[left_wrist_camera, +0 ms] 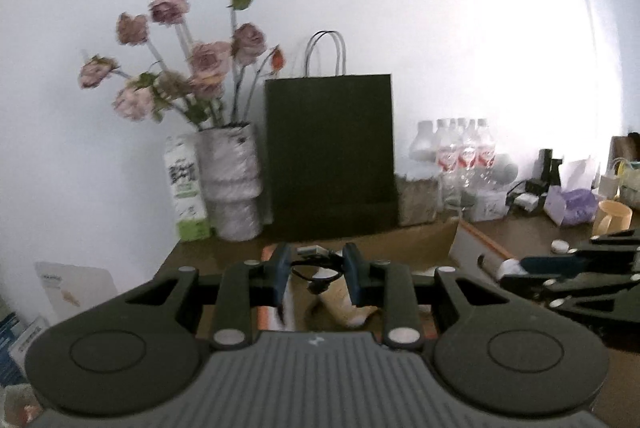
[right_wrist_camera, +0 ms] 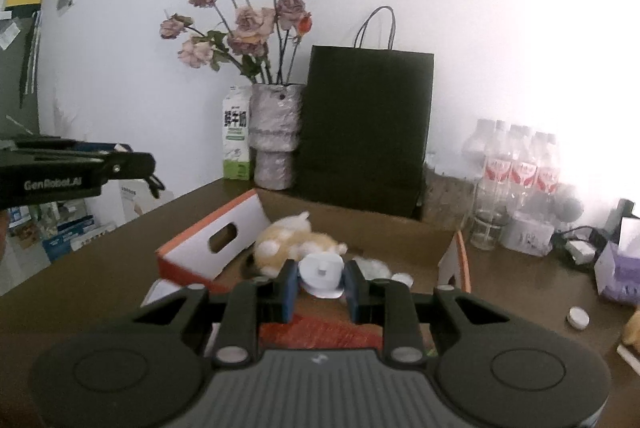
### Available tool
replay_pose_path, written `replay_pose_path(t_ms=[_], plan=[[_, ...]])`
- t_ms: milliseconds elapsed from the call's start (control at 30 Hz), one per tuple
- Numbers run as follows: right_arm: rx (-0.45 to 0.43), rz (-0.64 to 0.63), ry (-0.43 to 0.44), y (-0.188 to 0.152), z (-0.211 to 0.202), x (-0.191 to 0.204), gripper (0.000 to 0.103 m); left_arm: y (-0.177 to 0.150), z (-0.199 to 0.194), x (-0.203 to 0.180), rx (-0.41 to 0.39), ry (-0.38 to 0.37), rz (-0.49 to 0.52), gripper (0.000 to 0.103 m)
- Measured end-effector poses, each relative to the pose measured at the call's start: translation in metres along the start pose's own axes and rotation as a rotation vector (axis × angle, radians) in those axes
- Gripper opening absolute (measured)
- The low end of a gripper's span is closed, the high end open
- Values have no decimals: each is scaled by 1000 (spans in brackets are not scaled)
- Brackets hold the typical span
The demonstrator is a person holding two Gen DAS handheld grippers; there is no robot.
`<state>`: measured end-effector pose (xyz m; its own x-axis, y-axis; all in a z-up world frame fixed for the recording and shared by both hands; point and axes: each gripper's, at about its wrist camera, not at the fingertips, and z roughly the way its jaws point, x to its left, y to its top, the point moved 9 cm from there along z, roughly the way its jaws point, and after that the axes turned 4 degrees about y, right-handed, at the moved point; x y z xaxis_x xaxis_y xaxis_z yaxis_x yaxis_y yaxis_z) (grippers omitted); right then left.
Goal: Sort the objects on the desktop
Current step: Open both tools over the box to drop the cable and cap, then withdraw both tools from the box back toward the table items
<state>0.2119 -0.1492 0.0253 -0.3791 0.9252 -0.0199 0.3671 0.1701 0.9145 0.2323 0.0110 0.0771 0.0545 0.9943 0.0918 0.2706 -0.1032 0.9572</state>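
Observation:
My left gripper (left_wrist_camera: 317,268) is shut on a coiled black USB cable (left_wrist_camera: 318,262) and holds it above an open orange-and-white cardboard box (left_wrist_camera: 472,248). A tan and white plush toy (left_wrist_camera: 340,302) lies in the box below it. My right gripper (right_wrist_camera: 320,282) is shut on a white round plastic object (right_wrist_camera: 322,274) over the same box (right_wrist_camera: 216,240), just in front of the plush toy (right_wrist_camera: 296,240). The left gripper shows at the left of the right wrist view (right_wrist_camera: 80,168), and the right gripper at the right of the left wrist view (left_wrist_camera: 568,268).
At the back of the brown desk (right_wrist_camera: 100,268) stand a vase of dried roses (right_wrist_camera: 276,136), a milk carton (right_wrist_camera: 236,132), a black paper bag (right_wrist_camera: 366,124) and several water bottles (right_wrist_camera: 516,168). A white cap (right_wrist_camera: 578,318), a tissue pack (left_wrist_camera: 568,204) and a cream mug (left_wrist_camera: 612,216) lie right.

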Motion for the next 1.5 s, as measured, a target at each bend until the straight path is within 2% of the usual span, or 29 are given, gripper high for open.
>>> replay_pose_path(t_ms=[233,533,733,1000,1067,1100,1167,1233,1267,1300,1333,1400,1500], plan=[[63,11,3,5,44,-24,23,-5,50,-27,54,-41,-14,29],[244,47,22,-32,102,-49,24,-53,107,-29,225,-30,-37,29],[316,44,33,-48,124,-53,24,-75,126,-28,316,-35,-43,29],[353,73,52,-50,135,-55,26,-86,138,-34,377,-39,-38,31],[356,71,43,-50,134,-55,35,-86,137,-35,375,-34,-32,37],[355,71,39,-49,134,-56,40,-85,137,-35,372,-30,-29,45],[352,78,38,-48,133,-56,61,-82,135,-34,360,-18,-22,53],[348,81,37,-45,131,-56,71,-79,132,-33,348,-12,-18,63],[346,80,35,-44,130,-56,81,-77,131,-33,345,-6,-18,77],[343,78,34,-43,128,-56,88,-75,130,-32,343,6,-16,89],[341,75,33,-42,126,-55,95,-72,128,-30,335,22,-14,91],[334,73,29,-39,121,-54,100,-67,123,-29,313,26,-13,103],[324,73,25,-35,114,-54,102,-59,116,-27,283,37,-16,103]])
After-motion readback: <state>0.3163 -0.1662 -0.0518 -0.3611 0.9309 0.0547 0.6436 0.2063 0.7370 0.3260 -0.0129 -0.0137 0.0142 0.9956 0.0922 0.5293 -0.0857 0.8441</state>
